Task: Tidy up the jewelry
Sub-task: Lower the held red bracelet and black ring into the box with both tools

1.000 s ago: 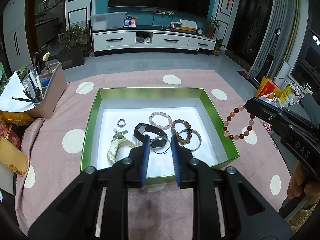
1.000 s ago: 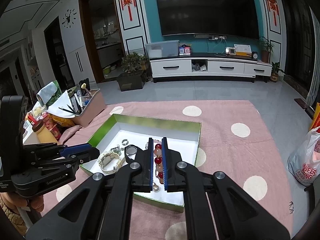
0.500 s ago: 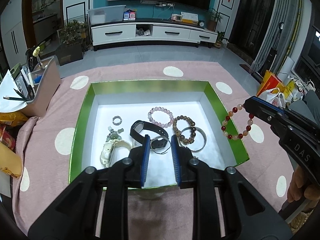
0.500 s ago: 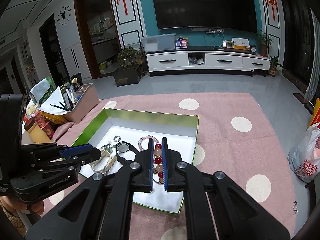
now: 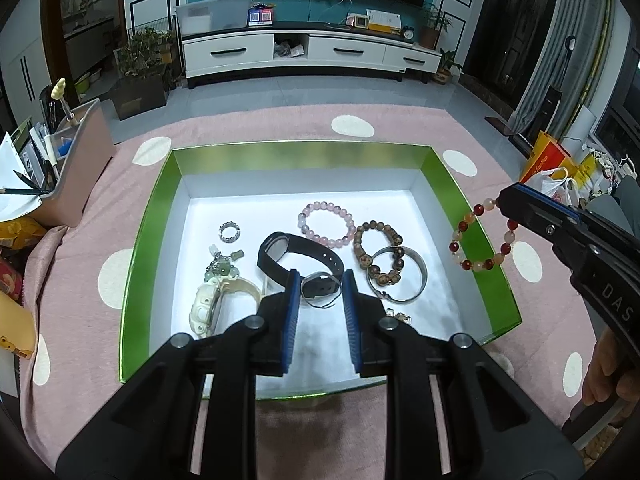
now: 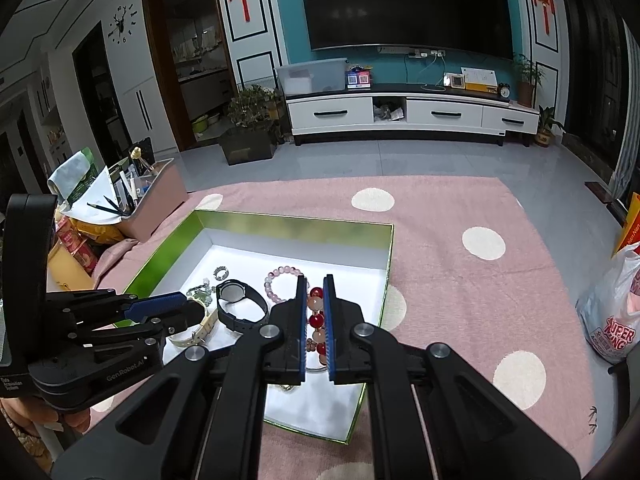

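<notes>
Red-and-peach bracelet [image 5: 482,236] is pinched in the right gripper [image 6: 316,316] over the green box's [image 5: 476,216] right edge; left gripper [image 5: 320,300] open. I'd lower it onto bare white floor before releasing.

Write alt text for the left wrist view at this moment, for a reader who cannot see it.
The open left gripper hangs over a green-walled box on a pink dotted cloth, its fingers either side of a black watch. Beside it lie a pink bead bracelet, brown bead bracelet, silver bangle and cream watch. At right, the right gripper holds a red bead bracelet above the box's right wall.
</notes>
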`<act>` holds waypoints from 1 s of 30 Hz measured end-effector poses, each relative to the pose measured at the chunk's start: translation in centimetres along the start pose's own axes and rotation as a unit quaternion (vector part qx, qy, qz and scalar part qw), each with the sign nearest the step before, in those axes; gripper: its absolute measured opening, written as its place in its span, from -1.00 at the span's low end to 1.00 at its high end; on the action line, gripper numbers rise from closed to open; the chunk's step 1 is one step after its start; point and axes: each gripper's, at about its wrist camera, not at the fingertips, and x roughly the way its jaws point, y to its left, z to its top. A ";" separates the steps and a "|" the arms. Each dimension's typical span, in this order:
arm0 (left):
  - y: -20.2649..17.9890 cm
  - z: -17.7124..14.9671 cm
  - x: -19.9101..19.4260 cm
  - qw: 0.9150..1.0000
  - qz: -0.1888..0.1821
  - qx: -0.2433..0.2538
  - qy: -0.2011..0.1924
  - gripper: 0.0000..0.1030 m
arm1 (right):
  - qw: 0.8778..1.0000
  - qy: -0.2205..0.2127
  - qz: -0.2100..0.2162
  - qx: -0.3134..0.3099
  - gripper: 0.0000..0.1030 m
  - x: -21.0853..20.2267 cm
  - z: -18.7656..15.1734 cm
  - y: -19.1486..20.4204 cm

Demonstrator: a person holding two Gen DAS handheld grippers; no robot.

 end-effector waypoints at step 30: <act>-0.1 0.5 2.9 0.999 0.020 0.012 0.028 -0.59 | 1.000 0.023 -0.011 -0.011 -0.86 2.9 0.1 -0.1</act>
